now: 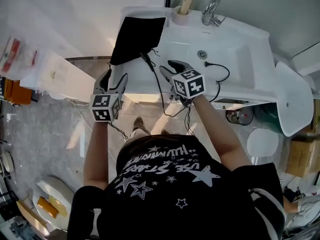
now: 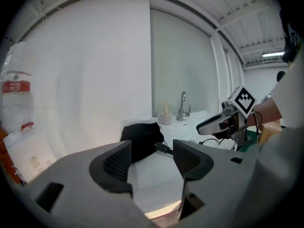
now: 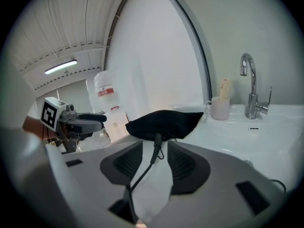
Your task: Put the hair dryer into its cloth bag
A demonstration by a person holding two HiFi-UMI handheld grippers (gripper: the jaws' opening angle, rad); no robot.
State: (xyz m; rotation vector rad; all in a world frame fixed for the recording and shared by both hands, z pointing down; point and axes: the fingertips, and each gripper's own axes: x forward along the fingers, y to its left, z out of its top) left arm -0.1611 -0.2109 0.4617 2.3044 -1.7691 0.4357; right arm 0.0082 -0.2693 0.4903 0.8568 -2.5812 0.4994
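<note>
A black cloth bag point(image 1: 136, 36) lies bulging at the back left of the white sink counter point(image 1: 250, 31). The hair dryer itself is hidden. A black cord point(image 1: 159, 86) comes out of the bag's mouth, runs over the counter's front edge, and its plug point(image 1: 207, 64) lies in the basin. My left gripper point(image 1: 116, 79) hovers at the counter's left front corner, open and empty point(image 2: 152, 158), facing the bag point(image 2: 142, 139). My right gripper point(image 1: 171, 68) hangs over the front edge beside the cord. Its jaws point(image 3: 155, 163) stand apart with the cord point(image 3: 154, 156) in the gap, unpressed.
A cup point(image 1: 182, 14) with a wooden stick and a chrome tap point(image 1: 211, 11) stand at the back of the counter. The basin drain point(image 1: 202, 54) is mid-right. A white toilet lid point(image 1: 292, 99) is at the right, a plastic bottle point(image 2: 16, 94) at the far left.
</note>
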